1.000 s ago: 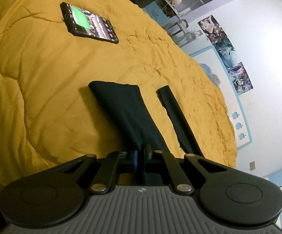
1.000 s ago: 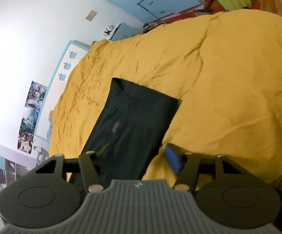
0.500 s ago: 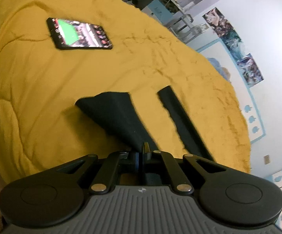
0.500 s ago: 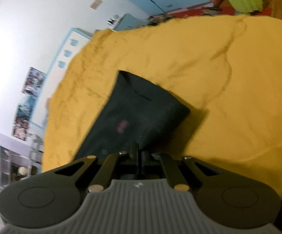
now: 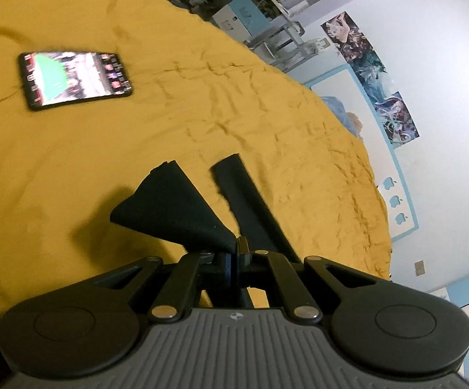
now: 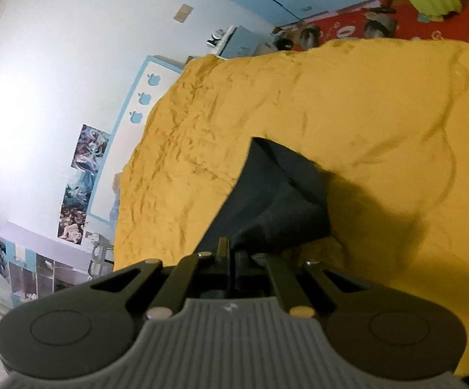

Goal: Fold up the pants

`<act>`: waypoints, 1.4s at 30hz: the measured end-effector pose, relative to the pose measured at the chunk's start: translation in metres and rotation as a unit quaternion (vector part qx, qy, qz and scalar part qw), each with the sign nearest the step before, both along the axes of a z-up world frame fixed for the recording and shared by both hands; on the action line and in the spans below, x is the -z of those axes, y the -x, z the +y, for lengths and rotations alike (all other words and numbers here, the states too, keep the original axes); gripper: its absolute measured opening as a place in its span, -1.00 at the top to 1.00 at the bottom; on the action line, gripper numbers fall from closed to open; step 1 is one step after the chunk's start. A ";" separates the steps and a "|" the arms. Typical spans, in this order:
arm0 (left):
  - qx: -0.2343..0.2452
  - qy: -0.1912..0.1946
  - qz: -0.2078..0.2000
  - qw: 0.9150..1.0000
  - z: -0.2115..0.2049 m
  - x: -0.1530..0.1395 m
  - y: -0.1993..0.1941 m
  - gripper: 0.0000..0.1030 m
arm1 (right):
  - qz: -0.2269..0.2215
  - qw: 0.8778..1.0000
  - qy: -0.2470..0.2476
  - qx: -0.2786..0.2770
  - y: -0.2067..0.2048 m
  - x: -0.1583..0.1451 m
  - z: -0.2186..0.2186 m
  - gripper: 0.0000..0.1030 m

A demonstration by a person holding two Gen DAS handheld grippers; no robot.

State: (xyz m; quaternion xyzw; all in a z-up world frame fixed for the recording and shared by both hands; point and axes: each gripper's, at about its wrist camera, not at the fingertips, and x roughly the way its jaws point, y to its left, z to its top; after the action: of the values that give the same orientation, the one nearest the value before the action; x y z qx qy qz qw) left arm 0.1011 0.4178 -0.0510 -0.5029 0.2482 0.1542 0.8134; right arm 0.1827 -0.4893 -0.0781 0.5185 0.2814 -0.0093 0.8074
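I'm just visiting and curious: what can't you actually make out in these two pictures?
- Left wrist view: the phone screen is blurred; its content is unreadable.
- Left wrist view: the left tool body hides where the black pants legs join.
- Right wrist view: the right tool covers the pinched cloth edge.
- Both views: the yellow blanket runs off frame.

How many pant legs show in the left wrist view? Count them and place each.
2. One pant leg is pinched in the left claw, lifted off the yellow bedspread; the other pant leg lies flat just right of it.
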 end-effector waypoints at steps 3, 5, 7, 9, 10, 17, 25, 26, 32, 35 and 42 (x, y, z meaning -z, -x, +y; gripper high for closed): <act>0.001 0.005 0.004 1.000 0.002 -0.004 -0.022 0.96 | -0.003 1.000 -0.002 -0.002 -0.013 -0.008 -0.003 1.00; 0.003 0.007 0.007 1.000 0.004 -0.005 -0.036 0.96 | -0.002 1.000 -0.004 -0.002 -0.025 -0.011 -0.004 1.00; 0.003 0.006 0.009 1.000 0.005 -0.007 -0.051 0.96 | -0.001 1.000 -0.002 -0.005 -0.040 -0.016 -0.004 1.00; 0.004 0.010 0.009 1.000 0.008 -0.005 -0.065 0.96 | 0.001 1.000 0.003 -0.010 -0.055 -0.019 -0.005 1.00; 0.004 0.013 0.012 1.000 0.010 -0.003 -0.075 0.96 | 0.002 1.000 0.005 -0.012 -0.065 -0.020 -0.004 1.00; 0.002 0.032 0.053 0.998 0.014 0.017 -0.135 0.96 | 0.035 0.999 0.002 -0.021 -0.131 -0.011 -0.006 1.00; -0.012 0.053 0.067 0.996 0.016 0.034 -0.188 0.96 | 0.070 0.997 -0.009 -0.025 -0.195 0.014 -0.007 1.00; -0.014 0.054 0.067 0.996 0.016 0.035 -0.195 0.96 | 0.070 0.997 -0.015 -0.022 -0.202 0.016 -0.009 1.00; -0.001 0.033 0.094 0.995 0.016 0.045 -0.242 0.96 | 0.084 0.996 -0.015 -0.024 -0.253 0.031 -0.011 1.00; -0.001 0.030 0.113 0.993 0.016 0.055 -0.263 0.96 | 0.102 0.994 -0.017 -0.032 -0.281 0.042 -0.009 1.00; -0.019 0.049 0.145 0.988 0.020 0.081 -0.297 0.96 | 0.141 0.989 -0.034 -0.031 -0.335 0.078 -0.014 1.00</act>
State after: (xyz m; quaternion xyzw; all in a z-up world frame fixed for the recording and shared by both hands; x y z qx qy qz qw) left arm 0.3981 0.4382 -0.1316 -0.5190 0.3612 0.2290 0.7401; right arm 0.5180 -0.5029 -0.1561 0.5300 0.4087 -0.0480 0.7414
